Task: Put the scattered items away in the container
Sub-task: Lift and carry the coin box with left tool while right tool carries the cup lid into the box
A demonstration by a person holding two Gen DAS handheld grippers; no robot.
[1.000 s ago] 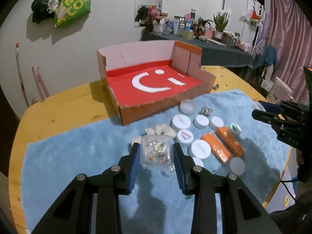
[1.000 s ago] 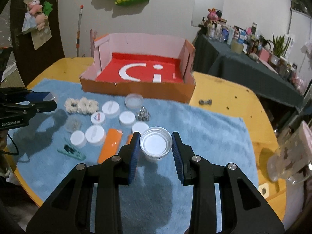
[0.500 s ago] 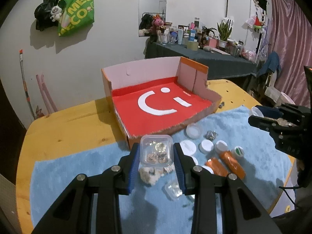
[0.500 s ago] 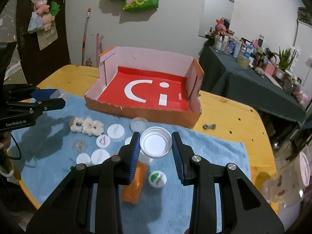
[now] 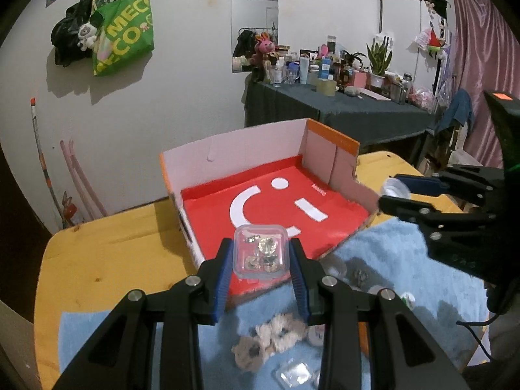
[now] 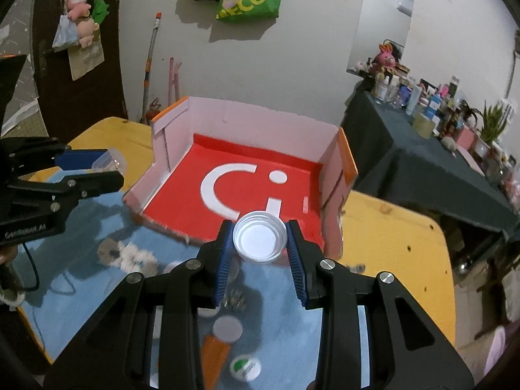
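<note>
My left gripper [image 5: 260,261] is shut on a small clear square box [image 5: 260,251] with shiny trinkets inside, held over the near rim of the red-floored cardboard box [image 5: 208,175]. My right gripper [image 6: 260,245] is shut on a round white lid [image 6: 259,240], hollow side up, over the front edge of the same cardboard box [image 6: 260,130]. Each gripper shows in the other's view: the right gripper [image 5: 395,195] at the box's right corner, the left gripper [image 6: 109,170] at its left corner.
On the blue towel [image 6: 81,253] lie fluffy cream scrunchies [image 5: 276,334], a clear square lid [image 5: 295,372], orange tubes [image 6: 214,354], white caps [image 6: 227,326] and a green-printed cap [image 6: 245,367]. The yellow wooden table [image 5: 107,260] extends left. A dark cluttered side table [image 5: 325,107] stands behind.
Both grippers have risen and moved forward from above the towel's scattered items to the cardboard box's near edge, each carrying its item. The box now looms larger in both views.
</note>
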